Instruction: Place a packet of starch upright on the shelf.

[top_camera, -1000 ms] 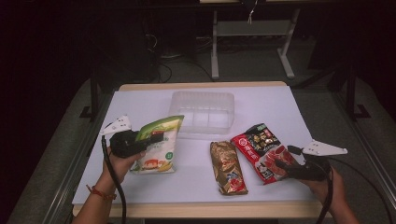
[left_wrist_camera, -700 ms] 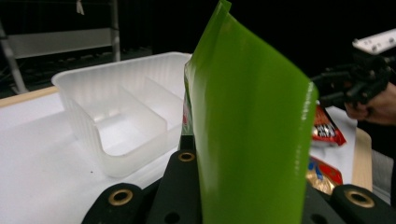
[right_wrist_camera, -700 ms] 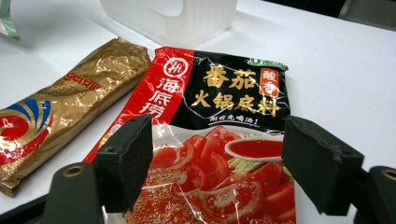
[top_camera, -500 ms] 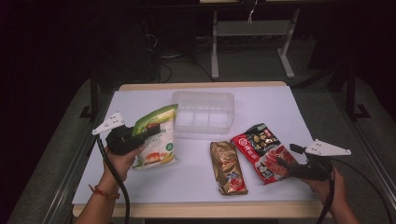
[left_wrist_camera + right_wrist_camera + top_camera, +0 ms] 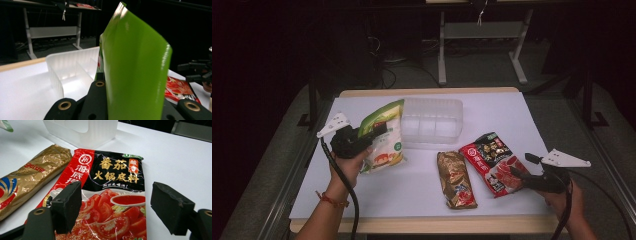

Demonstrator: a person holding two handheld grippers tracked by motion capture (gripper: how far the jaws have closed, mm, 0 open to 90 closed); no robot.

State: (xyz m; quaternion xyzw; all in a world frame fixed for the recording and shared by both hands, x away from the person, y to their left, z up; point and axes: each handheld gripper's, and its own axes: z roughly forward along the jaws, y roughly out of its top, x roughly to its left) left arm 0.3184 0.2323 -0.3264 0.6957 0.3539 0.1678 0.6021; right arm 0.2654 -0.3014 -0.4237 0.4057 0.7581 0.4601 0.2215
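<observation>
left gripper (image 5: 371, 136) is clamped on the green snack bag (image 5: 384, 140), jaws pinched tight on the bag's near edge. bag is lifted off the white table (image 5: 512, 120), tilted, its top end over the left end of the clear plastic bin (image 5: 432, 122). in the left gripper view the bag's (image 5: 135, 72) glossy green back stands upright between the jaws, w/ the bin (image 5: 72, 70) and its dividers just behind and to the left; can't tell if bag touches the bin's rim.

right gripper (image 5: 519, 167) is wide open, holding nothing, low at the near right of the table. its jaw tips sit over the near end of the red and black pouch (image 5: 492, 160). in the right gripper view the pouch (image 5: 112, 195) lies flat between the two spread jaws w/ clear gaps either side; can't tell if the jaws touch it.

gold packet (image 5: 456, 179) lies flat just left of the pouch, close beside it, near the front edge. also in the right gripper view, gold packet (image 5: 27, 180) at left, bin (image 5: 80, 130) beyond it.
</observation>
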